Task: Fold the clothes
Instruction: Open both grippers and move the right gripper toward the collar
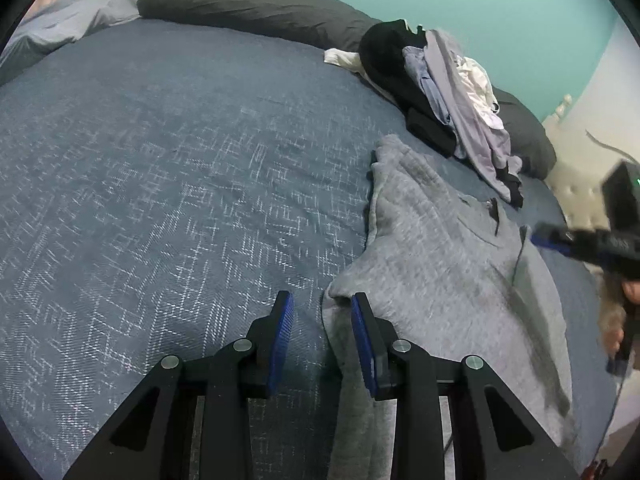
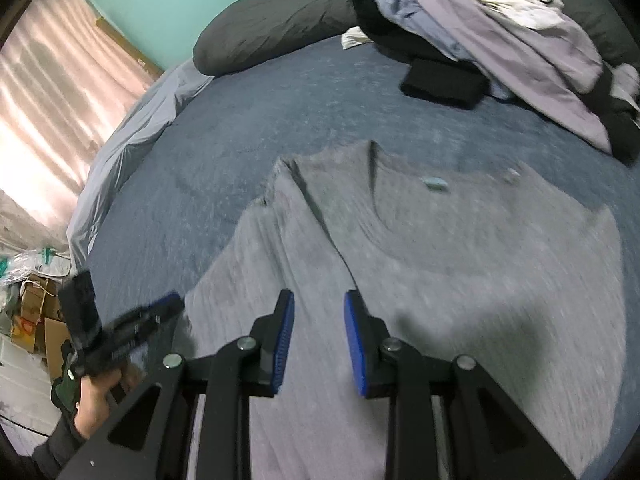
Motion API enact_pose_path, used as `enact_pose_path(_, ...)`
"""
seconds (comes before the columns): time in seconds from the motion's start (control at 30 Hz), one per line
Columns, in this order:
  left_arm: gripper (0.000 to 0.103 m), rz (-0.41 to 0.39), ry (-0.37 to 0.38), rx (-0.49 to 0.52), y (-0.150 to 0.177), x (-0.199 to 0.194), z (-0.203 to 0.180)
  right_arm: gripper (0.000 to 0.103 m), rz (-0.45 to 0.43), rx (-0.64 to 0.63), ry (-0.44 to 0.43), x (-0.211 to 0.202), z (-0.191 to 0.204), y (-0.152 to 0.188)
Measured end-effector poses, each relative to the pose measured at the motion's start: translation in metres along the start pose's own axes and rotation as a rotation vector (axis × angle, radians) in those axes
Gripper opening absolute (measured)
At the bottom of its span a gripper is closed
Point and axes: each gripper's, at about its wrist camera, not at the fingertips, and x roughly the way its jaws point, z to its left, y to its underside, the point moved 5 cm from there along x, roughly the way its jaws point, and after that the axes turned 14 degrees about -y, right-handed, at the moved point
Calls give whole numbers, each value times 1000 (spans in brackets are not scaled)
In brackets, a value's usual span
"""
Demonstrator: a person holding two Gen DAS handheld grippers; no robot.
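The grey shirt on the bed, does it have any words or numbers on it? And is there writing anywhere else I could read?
No text can be read anywhere.
Grey shirt: the small pale label inside its neck is too blurred to read.
Pile of clothes: no print shows.
Cardboard boxes on the floor: coloured marks, too small and blurred to read.
Left gripper and right gripper: no lettering shows.

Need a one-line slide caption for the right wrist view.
Open right gripper over a grey T-shirt spread on the blue bedspread, unfolded clothes pile behind.
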Motion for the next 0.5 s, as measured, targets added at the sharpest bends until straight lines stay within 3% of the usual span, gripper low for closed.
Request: enact_pose_path(0.5,33,-20,34,-16,2,6,3,26,30,-71,17,91,16,-75)
